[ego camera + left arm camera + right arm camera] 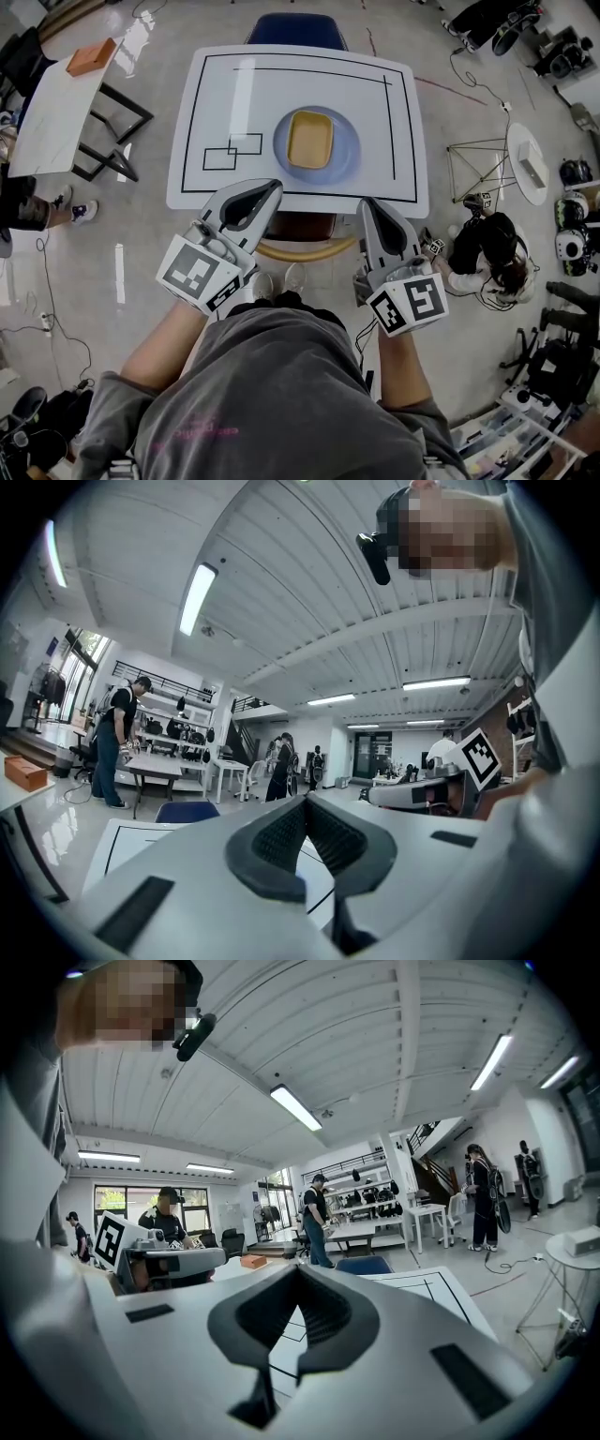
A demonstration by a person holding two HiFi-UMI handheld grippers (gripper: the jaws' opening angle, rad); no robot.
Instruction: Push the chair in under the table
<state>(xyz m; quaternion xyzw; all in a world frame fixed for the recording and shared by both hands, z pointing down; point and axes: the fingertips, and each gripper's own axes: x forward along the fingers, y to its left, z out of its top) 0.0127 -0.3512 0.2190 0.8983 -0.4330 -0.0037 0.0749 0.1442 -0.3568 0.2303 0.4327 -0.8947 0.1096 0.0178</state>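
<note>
My left claw (270, 189) is pressed together, the pads meeting with nothing between them. My right claw (368, 206) is closed the same way and is also empty. Both point away from me toward the white table (253, 103), with their tips at its near edge.

The chair (298, 250) stands right in front of me, between the two claws. Its curved wooden backrest shows just clear of the table's near edge, and its dark seat is already partly beneath the tabletop. From above, each claw covers one end of the backrest. I cannot tell whether either one touches it.

Black lines are marked over the tabletop. Toward its middle sits a blue plate (349, 155) with a tan square dish (309, 139) on it. A blue chair (295, 28) stands at the table's far side.

Far to the left is a side table (56, 122) with an orange box (91, 57) on it. On the right a person (492, 253) crouches on the floor near a white round stool (527, 159).
</note>
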